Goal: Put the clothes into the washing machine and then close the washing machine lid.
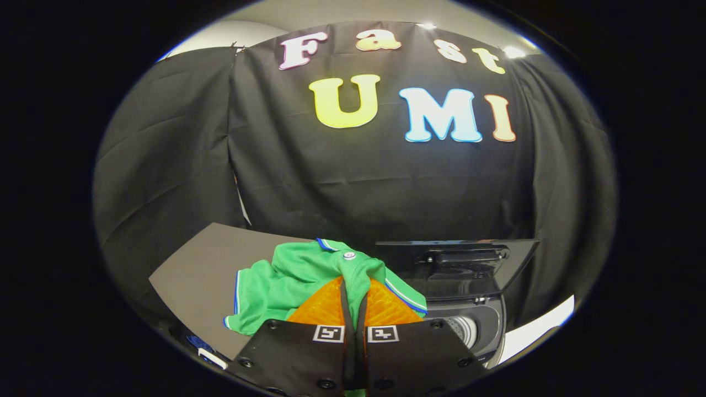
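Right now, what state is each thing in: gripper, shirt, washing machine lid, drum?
gripper: shut on the green shirt, a fold pinched between both fingers.
green shirt: crumpled, bunched at the fingers, hanging over the grey board.
washing machine lid: open, raised upright.
drum: partly visible, contents cannot be told.

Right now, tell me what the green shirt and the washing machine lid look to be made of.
Green shirt, pinched in the shut hand-held gripper: soft knit fabric, matte; it folds and drapes, with a button at the collar. Washing machine lid, standing open: probably hard dark plastic or glass, glossy; its edge catches light.
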Tool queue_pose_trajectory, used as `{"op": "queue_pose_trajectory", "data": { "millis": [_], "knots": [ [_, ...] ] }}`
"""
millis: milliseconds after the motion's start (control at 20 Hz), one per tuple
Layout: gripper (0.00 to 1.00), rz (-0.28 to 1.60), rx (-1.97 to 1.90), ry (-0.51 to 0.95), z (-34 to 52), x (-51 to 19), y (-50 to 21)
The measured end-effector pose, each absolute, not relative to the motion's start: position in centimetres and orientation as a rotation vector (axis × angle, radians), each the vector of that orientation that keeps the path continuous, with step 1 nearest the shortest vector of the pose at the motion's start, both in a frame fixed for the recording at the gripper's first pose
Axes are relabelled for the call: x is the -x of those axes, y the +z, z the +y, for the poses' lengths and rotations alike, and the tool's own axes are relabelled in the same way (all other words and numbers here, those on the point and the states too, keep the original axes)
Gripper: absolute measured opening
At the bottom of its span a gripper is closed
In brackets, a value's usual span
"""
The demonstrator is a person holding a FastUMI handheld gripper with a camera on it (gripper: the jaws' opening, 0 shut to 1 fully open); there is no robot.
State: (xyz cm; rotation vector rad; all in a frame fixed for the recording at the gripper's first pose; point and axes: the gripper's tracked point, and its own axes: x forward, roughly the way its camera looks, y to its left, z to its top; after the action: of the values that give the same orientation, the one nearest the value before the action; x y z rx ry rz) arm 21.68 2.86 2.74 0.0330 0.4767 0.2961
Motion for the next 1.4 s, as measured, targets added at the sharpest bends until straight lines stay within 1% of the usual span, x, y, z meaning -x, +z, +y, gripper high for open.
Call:
{"op": "queue_pose_trajectory", "data": {
  "millis": [350,650,1100,1250,1300,1350,1400],
  "knots": [
    [0.01,0.490,-0.042,0.232,-4.5,-22.9,0.3],
    [0.01,0.510,-0.015,0.184,-9.3,-23.7,-3.5],
    [0.03,0.539,-0.035,0.160,-12.3,-24.1,-10.1],
    [0.08,0.572,-0.032,0.153,-12.6,-23.8,-12.0],
    [0.11,0.579,-0.036,0.156,-12.5,-23.7,-12.3],
    [0.16,0.566,-0.038,0.153,-12.6,-23.8,-12.1],
    [0.26,0.553,-0.036,0.147,-12.7,-24.1,-11.8]
  ]
}}
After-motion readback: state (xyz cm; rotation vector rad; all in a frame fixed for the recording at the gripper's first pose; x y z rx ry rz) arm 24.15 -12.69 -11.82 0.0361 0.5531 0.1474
